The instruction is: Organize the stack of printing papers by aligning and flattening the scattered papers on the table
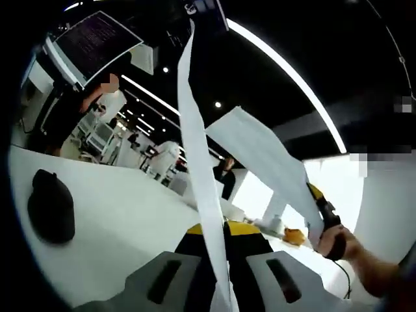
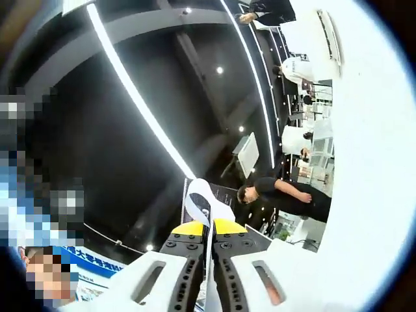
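Clamped edge-on between my left gripper [image 1: 218, 273] jaws, the paper stack [image 1: 198, 169] is lifted clear of the white table [image 1: 123, 221]; my right gripper [image 2: 209, 260] pinches its far edge; light, limp, slippery sheets, best held near corners.

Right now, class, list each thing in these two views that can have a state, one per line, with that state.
Left tongs: shut on the paper, held edge-on.
Right tongs: shut on the paper.
Paper: lifted off the table, gripped at two places, bowed between them.
Black mouse: resting on the white table, untouched.
Monitor: switched on, showing text.
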The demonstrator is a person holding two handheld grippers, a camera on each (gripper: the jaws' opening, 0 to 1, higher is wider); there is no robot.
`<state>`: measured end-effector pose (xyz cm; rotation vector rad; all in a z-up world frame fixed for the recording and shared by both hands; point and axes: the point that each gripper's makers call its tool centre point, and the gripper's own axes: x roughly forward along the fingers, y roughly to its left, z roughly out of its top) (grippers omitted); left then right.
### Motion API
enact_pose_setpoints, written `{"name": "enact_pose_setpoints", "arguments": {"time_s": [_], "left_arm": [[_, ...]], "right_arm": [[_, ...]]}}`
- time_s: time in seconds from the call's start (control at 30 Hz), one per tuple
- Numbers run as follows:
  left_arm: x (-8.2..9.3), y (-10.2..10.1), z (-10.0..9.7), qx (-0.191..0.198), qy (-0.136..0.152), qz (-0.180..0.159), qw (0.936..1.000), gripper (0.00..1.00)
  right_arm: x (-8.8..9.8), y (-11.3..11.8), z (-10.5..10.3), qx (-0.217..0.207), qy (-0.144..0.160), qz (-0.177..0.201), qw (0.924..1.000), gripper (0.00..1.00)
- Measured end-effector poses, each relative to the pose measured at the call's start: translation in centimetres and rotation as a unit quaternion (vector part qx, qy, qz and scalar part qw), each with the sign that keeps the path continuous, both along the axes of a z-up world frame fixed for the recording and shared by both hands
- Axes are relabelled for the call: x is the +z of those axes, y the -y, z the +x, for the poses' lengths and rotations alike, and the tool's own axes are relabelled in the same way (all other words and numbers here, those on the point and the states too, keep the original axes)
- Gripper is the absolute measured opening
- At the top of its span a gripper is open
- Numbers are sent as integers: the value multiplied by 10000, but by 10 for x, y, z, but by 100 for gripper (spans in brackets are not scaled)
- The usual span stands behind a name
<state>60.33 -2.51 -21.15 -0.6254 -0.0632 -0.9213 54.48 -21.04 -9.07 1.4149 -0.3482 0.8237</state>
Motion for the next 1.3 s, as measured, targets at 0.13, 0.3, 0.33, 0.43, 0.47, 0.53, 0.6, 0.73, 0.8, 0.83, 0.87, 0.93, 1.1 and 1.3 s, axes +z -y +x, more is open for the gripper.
{"name": "enact_pose_setpoints", "arguments": {"time_s": [0.13,0.3,0.33,0.43,0.47,0.53,0.6,0.73,0.8,0.83,0.87,0.93,1.1,1.3], "left_arm": [[0,1,-1,-14,4,0,10000,7],[1,1,-2,-17,11,-10,10000,7],[1,1,-2,-25,10,-10,10000,7],[1,1,-2,-38,5,-24,10000,7],[2,1,-2,-43,2,-33,10000,7],[2,1,-3,-51,-4,-37,10000,7],[2,1,-3,-55,-2,-32,10000,7],[1,2,-3,-88,-14,-29,10000,8],[1,2,-2,-111,-24,-25,9999,9],[1,3,-2,-116,-23,-27,9999,9],[2,2,-2,-113,-19,-31,9999,9],[2,2,-2,-113,-22,-43,9999,10],[2,2,-1,-152,-33,-79,9998,12],[3,2,-1,-154,32,-102,9998,13]], "right_arm": [[-7,2,10,-60,-84,89,9999,0],[-19,2,21,-120,-243,142,9995,0],[-21,1,23,-127,-270,144,9995,0],[-25,0,25,-139,-323,158,9993,0],[-27,-1,25,-145,-344,163,9992,0],[-30,-2,26,-166,-381,159,9990,0],[-34,-1,29,-192,-426,172,9988,0],[-37,1,32,-206,-463,209,9985,0],[-42,2,35,-218,-524,218,9981,0],[-44,2,36,-223,-545,215,9980,0],[-45,2,37,-227,-558,221,9979,0],[-48,4,38,-254,-591,225,9977,0],[-54,5,40,-286,-645,273,9971,0],[-63,3,43,-285,-776,337,9960,0]]}}
